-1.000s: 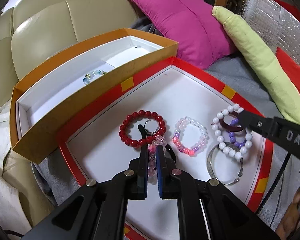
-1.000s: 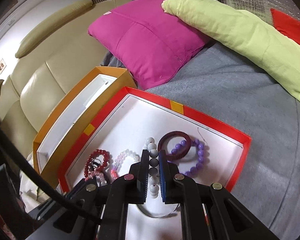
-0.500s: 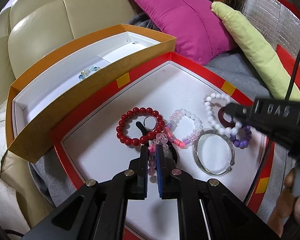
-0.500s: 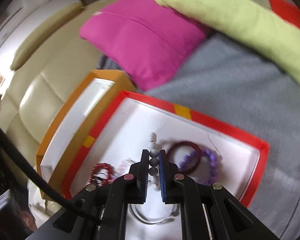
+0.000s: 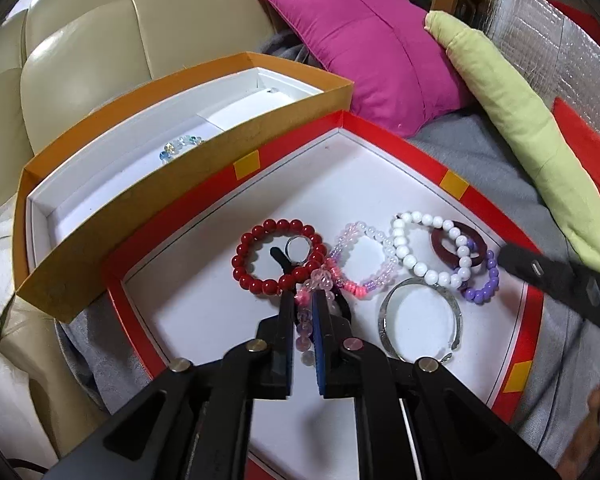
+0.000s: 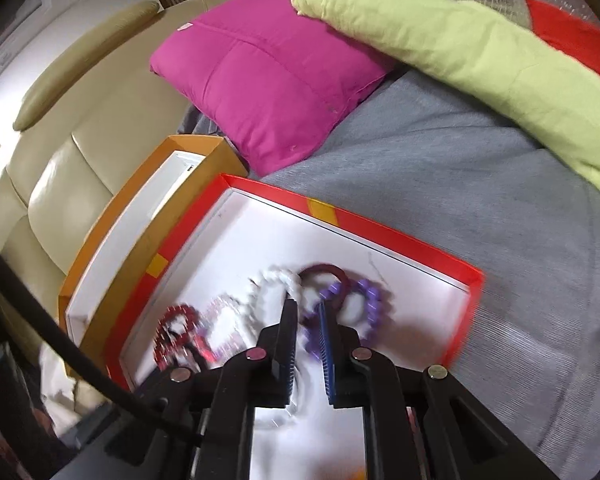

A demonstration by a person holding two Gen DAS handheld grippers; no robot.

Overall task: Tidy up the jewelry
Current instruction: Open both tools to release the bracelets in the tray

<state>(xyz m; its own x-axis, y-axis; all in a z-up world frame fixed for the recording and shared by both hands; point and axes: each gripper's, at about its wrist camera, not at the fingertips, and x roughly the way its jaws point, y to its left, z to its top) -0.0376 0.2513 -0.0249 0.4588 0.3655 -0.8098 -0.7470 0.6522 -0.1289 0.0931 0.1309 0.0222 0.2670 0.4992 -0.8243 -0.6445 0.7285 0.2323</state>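
**Left tongs clamped on pink bracelet, right tongs parting over the tray**

The left tongs (image 5: 302,300) are seen closed on a pale pink beaded bracelet (image 5: 306,328), whose beads hang between the two pads and trail down toward the camera. The bracelet's upper end lies against a red beaded bracelet (image 5: 278,258) on the white floor of a red-rimmed tray (image 5: 384,132). Inside the red loop a small silver ring (image 5: 298,248) is seen. To the right lie a clear-and-pink beaded bracelet (image 5: 362,260), a white pearl bracelet (image 5: 420,248) crossing a dark maroon ring (image 5: 458,244), a purple beaded bracelet (image 5: 482,284) and an open silver bangle (image 5: 420,320).

The right tongs (image 6: 308,312) are opening — nothing is pressed between the pads, and the white and purple beads are seen blurred just beyond the tips. The picture is too smeared for contact to be judged.

Beside the tray stands an orange box (image 5: 148,196) with a white lining; a small clear-blue beaded piece (image 5: 182,146) rests in it. Both boxes sit on a grey blanket (image 6: 480,184) near a magenta cushion (image 5: 364,44).
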